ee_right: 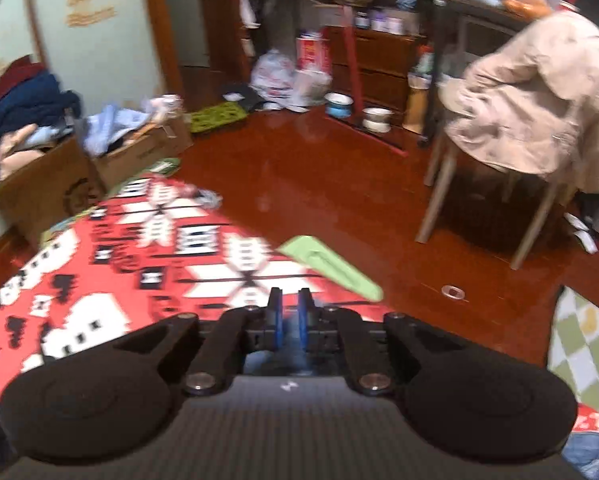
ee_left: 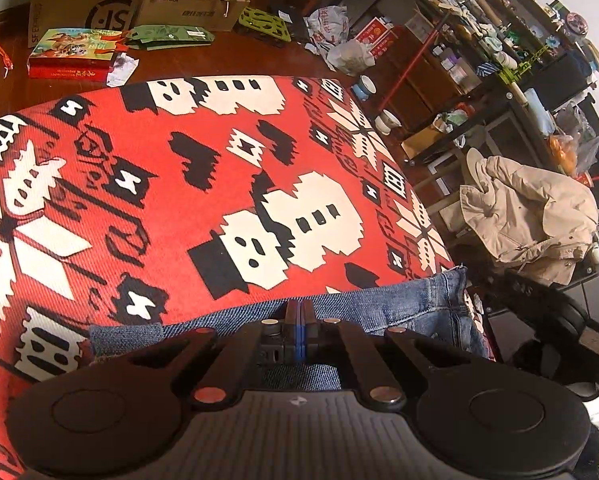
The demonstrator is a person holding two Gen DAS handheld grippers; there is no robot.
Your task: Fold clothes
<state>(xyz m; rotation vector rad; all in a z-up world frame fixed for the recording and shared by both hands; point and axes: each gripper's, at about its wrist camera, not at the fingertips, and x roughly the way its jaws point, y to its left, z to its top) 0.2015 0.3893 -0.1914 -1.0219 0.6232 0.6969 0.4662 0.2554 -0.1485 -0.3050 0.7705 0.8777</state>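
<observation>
Blue denim jeans (ee_left: 379, 308) lie on a red blanket with white and black snowman patterns (ee_left: 219, 160), which covers the work surface. My left gripper (ee_left: 300, 308) is shut, its blue pads pressed together at the far hem of the jeans and pinching the denim. In the right wrist view, my right gripper (ee_right: 289, 300) hovers over the blanket's (ee_right: 139, 260) edge with a narrow gap between its pads and nothing in it. A corner of the denim (ee_right: 595, 454) shows at the bottom right, apart from that gripper.
A flat green object (ee_right: 331, 268) lies at the blanket's edge above the red-brown floor. A chair draped with a beige coat (ee_right: 531, 100) stands to the right. Cardboard boxes of clothes (ee_right: 51, 184) sit at the left, pet bowls (ee_right: 375, 116) by cluttered shelves, and a green checked cloth (ee_right: 583, 344) at the right.
</observation>
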